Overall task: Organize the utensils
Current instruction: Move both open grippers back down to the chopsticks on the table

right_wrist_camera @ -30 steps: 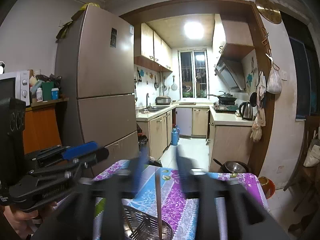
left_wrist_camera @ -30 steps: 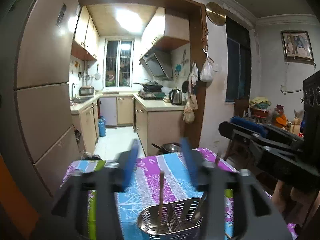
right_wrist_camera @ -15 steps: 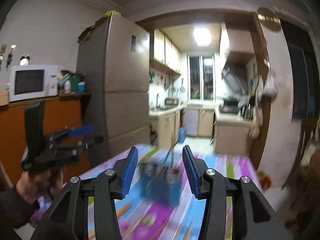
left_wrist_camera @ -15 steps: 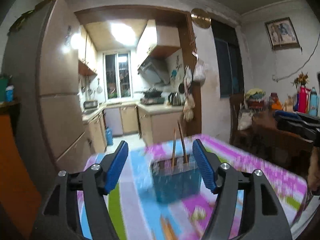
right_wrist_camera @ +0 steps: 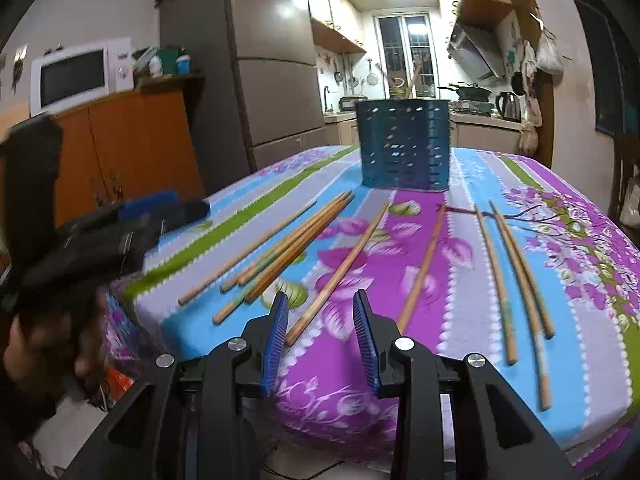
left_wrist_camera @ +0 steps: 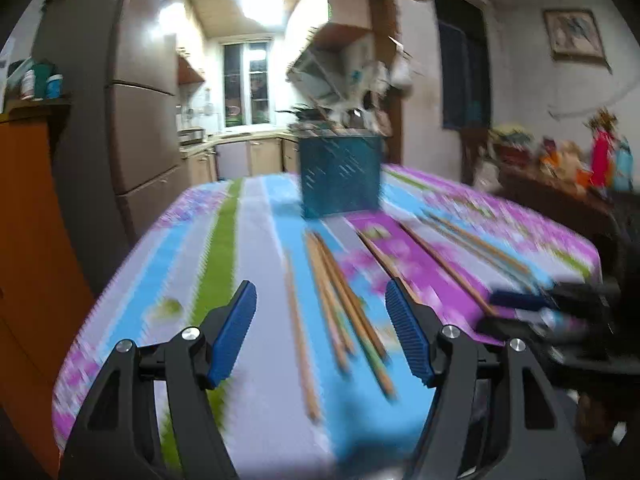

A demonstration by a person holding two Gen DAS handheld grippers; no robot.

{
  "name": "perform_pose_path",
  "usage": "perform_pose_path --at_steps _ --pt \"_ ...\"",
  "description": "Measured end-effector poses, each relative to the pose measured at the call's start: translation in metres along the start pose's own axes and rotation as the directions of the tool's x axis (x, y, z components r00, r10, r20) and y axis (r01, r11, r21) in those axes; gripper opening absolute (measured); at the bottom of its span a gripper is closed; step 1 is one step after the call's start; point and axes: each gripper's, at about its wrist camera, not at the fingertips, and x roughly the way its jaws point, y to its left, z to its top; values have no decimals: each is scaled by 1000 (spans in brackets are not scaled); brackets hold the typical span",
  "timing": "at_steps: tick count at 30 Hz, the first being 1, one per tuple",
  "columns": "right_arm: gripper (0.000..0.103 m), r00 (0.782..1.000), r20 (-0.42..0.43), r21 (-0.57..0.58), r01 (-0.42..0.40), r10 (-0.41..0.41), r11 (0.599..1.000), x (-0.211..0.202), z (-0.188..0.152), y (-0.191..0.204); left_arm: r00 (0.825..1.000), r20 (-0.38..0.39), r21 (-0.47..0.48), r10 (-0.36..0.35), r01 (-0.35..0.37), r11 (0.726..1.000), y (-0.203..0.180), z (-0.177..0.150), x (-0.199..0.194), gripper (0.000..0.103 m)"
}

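Observation:
Several wooden chopsticks [right_wrist_camera: 340, 268] lie scattered lengthwise on the flowered tablecloth [right_wrist_camera: 480, 184]. Behind them stands a perforated metal utensil holder [right_wrist_camera: 404, 144] with a couple of sticks poking out. My right gripper [right_wrist_camera: 320, 300] hovers over the table's near edge. Its jaws are closing with nothing pressed between them, and one chopstick's near end lies just beneath the gap. My left gripper [left_wrist_camera: 320, 300] is open and empty above a bundle of chopsticks [left_wrist_camera: 344, 300]. That view is blurred; the holder [left_wrist_camera: 340, 172] sits far ahead. Each gripper also shows in the other's view: the left gripper [right_wrist_camera: 160, 208], the right gripper [left_wrist_camera: 520, 304].
A hand [right_wrist_camera: 40, 344] holds the left gripper's handle at the table's left side. An orange cabinet [right_wrist_camera: 132, 148] with a microwave [right_wrist_camera: 72, 76] and a tall fridge [right_wrist_camera: 272, 64] stand left of the table. The kitchen lies beyond, and a cluttered side table [left_wrist_camera: 560, 160] is at the right.
Both grippers have dropped and pulled back toward the table's near edge. The holder now stands farther off and the lying chopsticks have come into view. The right jaws have narrowed.

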Motion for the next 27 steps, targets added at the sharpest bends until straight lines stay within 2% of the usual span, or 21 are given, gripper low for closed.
perform_pose_path --at_steps 2,5,10,13,17,19,22,27 --pt "35 1000 -9 0 2 -2 1000 5 -4 5 999 -39 18 -21 22 1000 -11 -15 6 50" --pt "35 1000 -6 -21 19 -19 1000 7 -7 9 998 -64 30 -27 29 999 -18 -29 12 39" --pt "35 999 -7 -35 45 -45 998 12 -8 12 996 -78 40 -39 42 998 -23 -47 15 27" --pt "35 999 -12 -44 48 -48 998 15 -9 16 997 -64 51 -37 40 998 -25 -50 14 25" --pt "27 997 -20 -55 71 -72 996 19 -11 20 997 -59 53 -49 53 997 -29 -53 13 13" --pt "20 997 -23 -56 75 -77 996 19 -11 21 997 -59 56 -56 59 997 -31 -54 11 8" --pt "16 997 -23 -56 79 -80 995 19 -12 23 997 -57 52 -58 61 997 -31 -54 11 8" --pt "15 996 -21 -41 81 -82 996 18 -13 22 997 -45 51 -56 59 997 -32 -56 10 8"
